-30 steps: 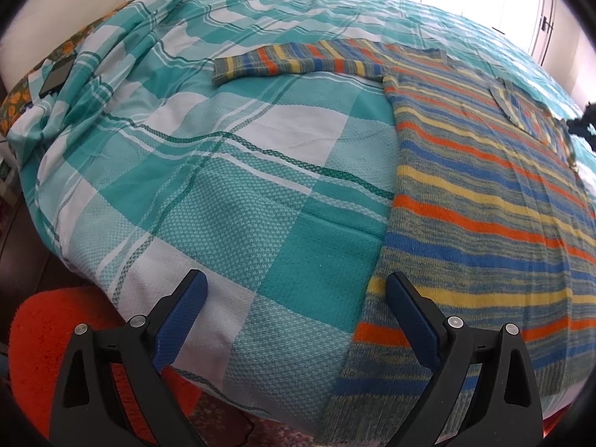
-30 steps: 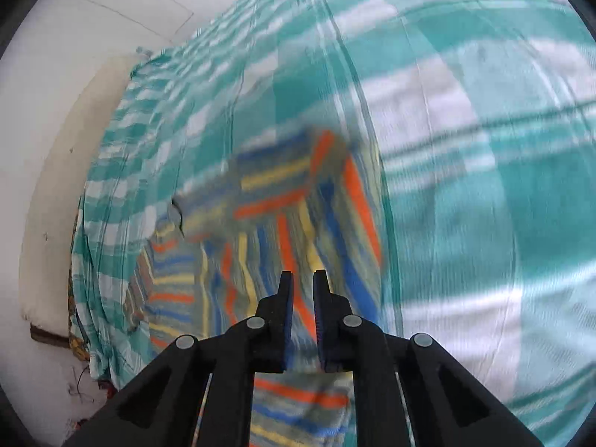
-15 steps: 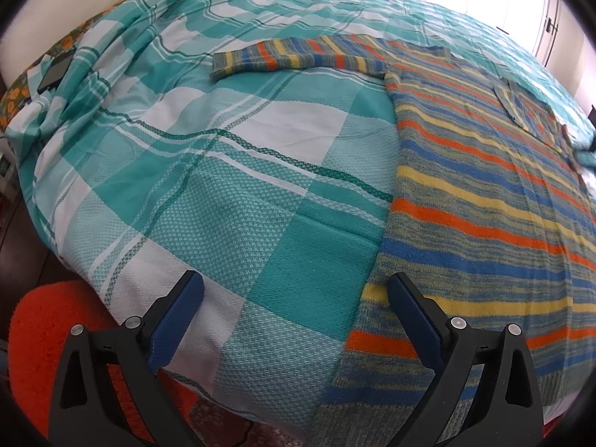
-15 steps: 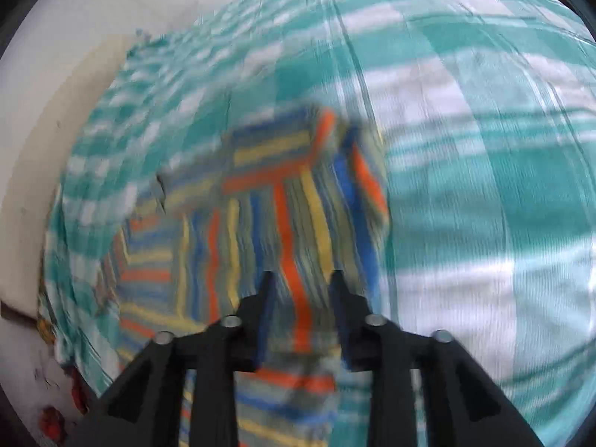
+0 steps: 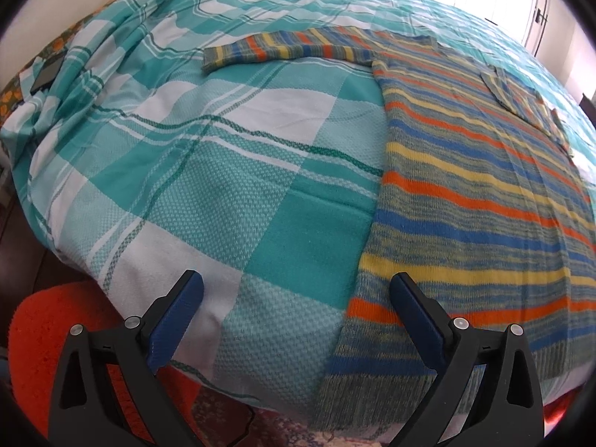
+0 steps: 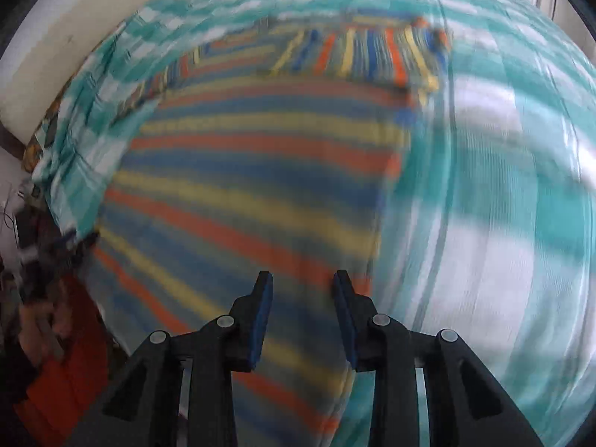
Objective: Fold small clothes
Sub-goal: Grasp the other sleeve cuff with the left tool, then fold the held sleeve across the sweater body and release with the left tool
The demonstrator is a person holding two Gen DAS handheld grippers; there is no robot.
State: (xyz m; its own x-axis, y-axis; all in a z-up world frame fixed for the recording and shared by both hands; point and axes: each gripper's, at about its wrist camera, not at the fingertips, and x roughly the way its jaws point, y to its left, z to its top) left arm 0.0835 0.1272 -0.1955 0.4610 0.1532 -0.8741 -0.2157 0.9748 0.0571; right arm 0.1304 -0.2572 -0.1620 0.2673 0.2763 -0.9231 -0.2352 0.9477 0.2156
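Both grippers (image 5: pixel 296 307) (image 6: pixel 302 314) tilted down, jaws apart, above striped sweater (image 5: pixel 484 201)

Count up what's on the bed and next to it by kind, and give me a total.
Striped sweaters: 1
Teal plaid bedspreads: 1
Orange rugs on the floor: 1
Dark flat items at the bed's far left edge, likely a phone: 1
Grippers: 2, left gripper and right gripper, both open and empty
Total: 6
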